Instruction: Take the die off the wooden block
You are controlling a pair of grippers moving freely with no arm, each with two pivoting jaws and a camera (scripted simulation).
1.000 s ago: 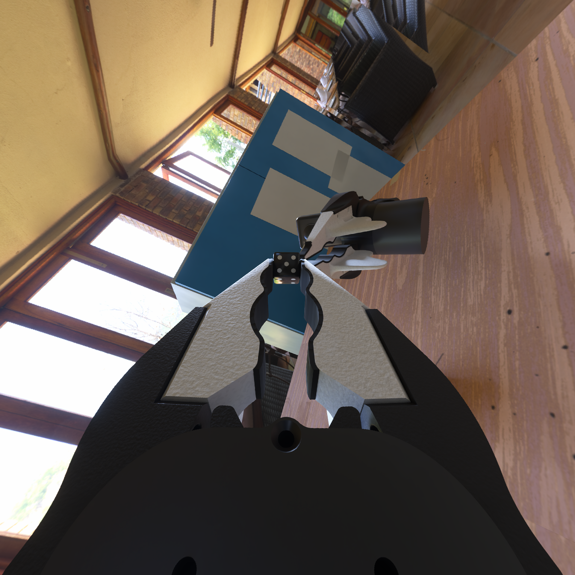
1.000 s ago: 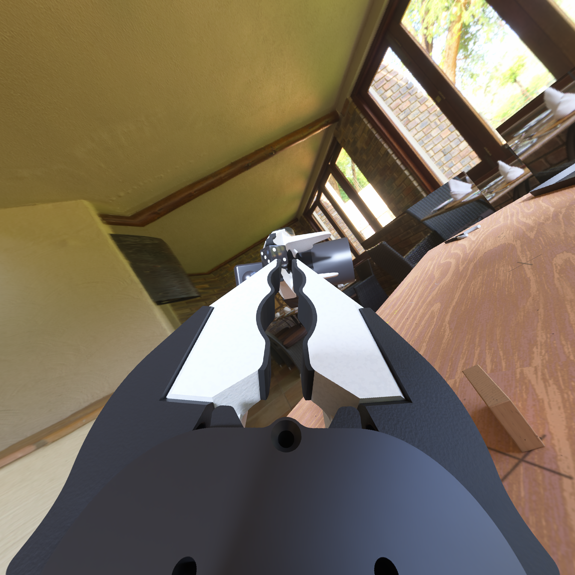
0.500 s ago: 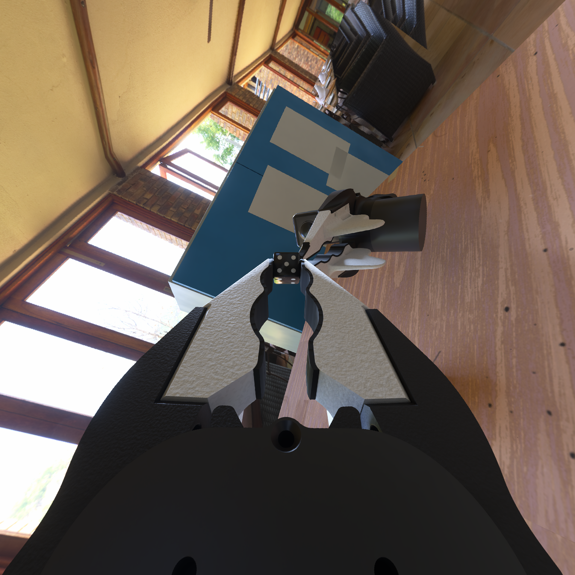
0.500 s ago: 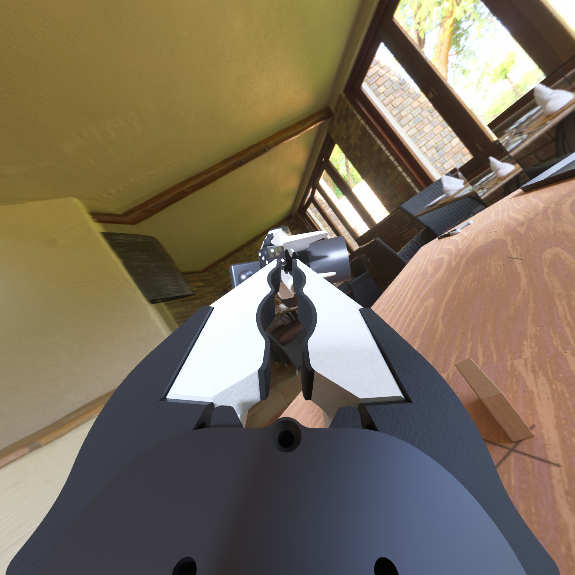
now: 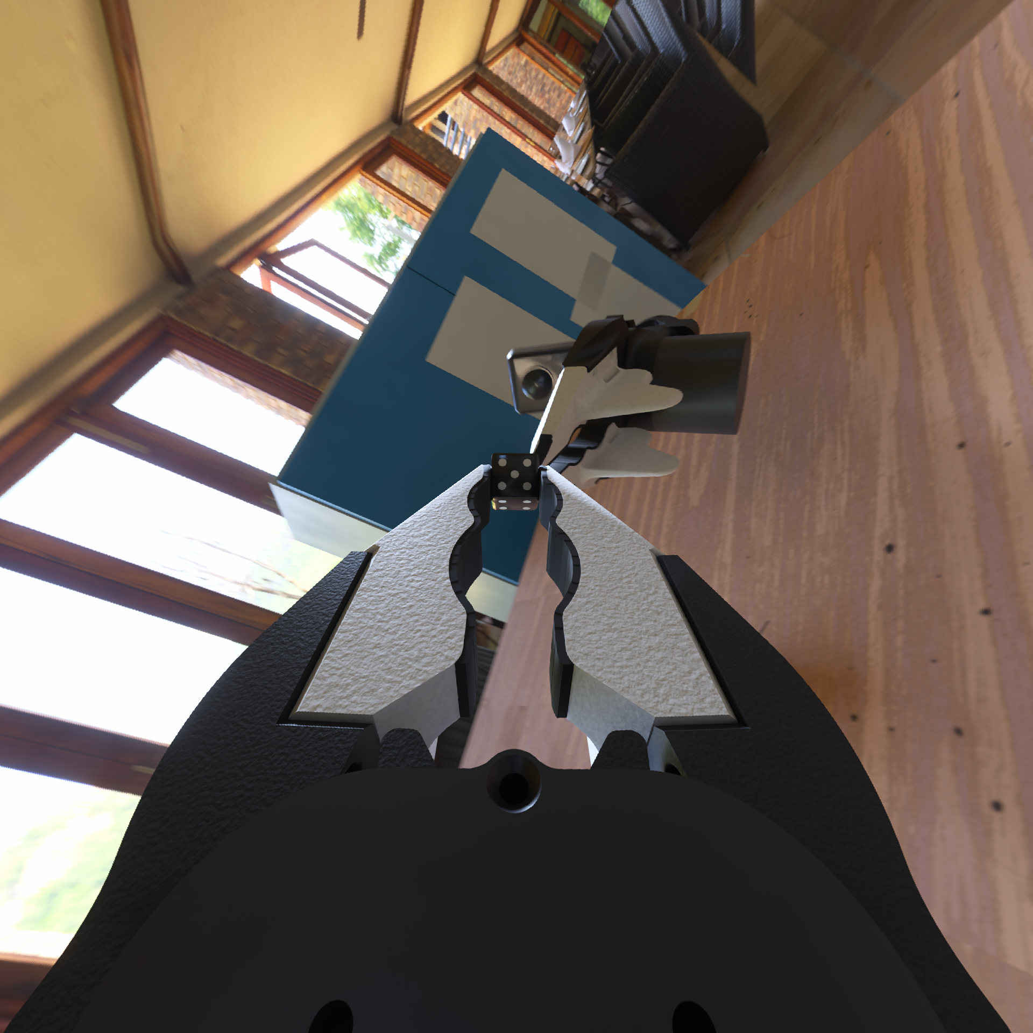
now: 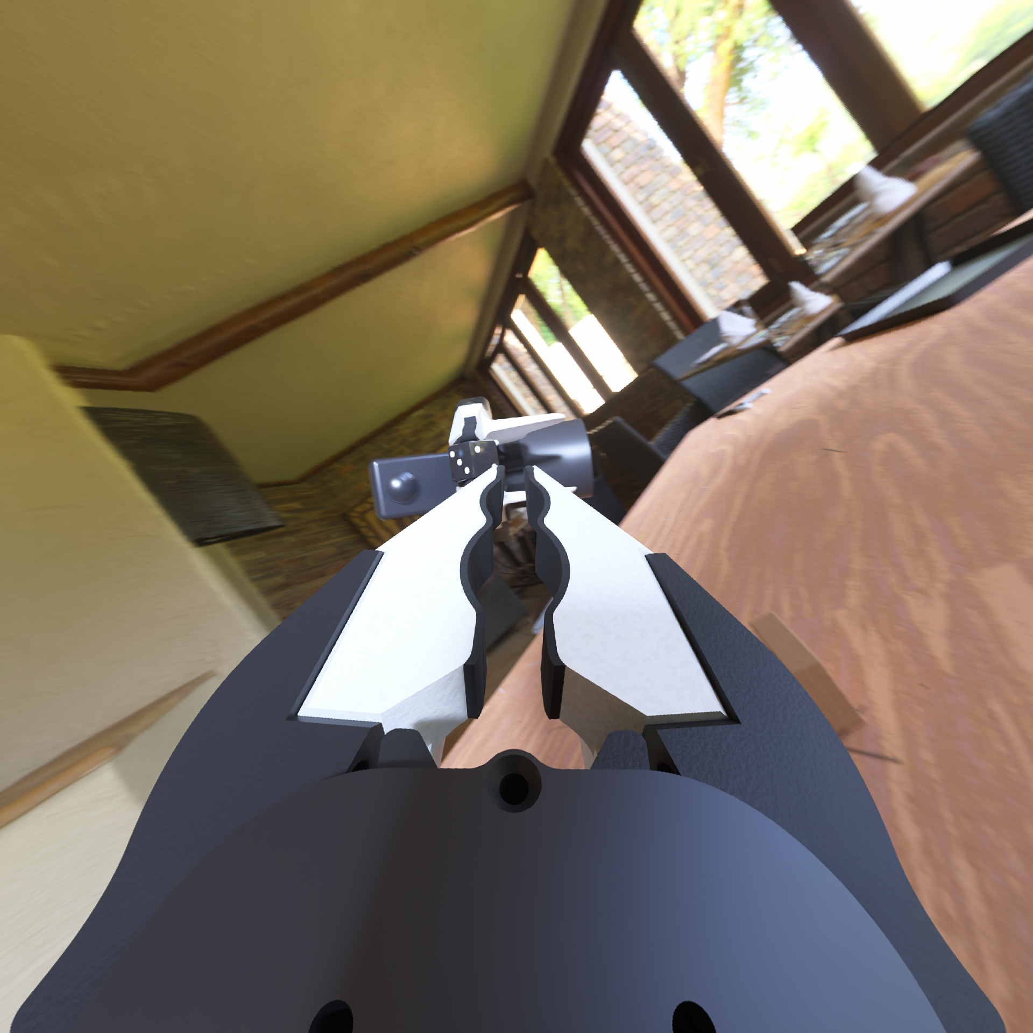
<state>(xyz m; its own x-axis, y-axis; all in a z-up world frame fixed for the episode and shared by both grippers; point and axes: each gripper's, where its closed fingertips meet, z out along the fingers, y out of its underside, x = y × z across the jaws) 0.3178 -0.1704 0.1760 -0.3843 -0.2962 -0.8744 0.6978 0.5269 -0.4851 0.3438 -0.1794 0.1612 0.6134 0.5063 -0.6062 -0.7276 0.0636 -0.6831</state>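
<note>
The left gripper (image 5: 514,483) grasps the die (image 5: 513,482) between its fingertips, clear of the wooden table (image 5: 872,503); the die is black with white pips and sits squarely in the narrow gap at the very tip of the two white fingers. In the left wrist view the right gripper (image 5: 545,453) comes in from the far right, its tips just beside the die's right edge, though whether they touch it cannot be told. Its fingers are drawn close together with only a thin slit between them, and nothing shows between them; in the right wrist view the right gripper (image 6: 514,478) has its tips almost together, with the die (image 6: 471,461) just left of and beyond the left tip, held by the left gripper (image 6: 486,447) farther off. The wooden block (image 6: 805,679) stands tilted on the table (image 6: 866,447) at the near right of that view, well apart from the die. Behind the grippers in the left wrist view stands a blue box (image 5: 391,402) with pale grey panels, resting on the table's far side.
</note>
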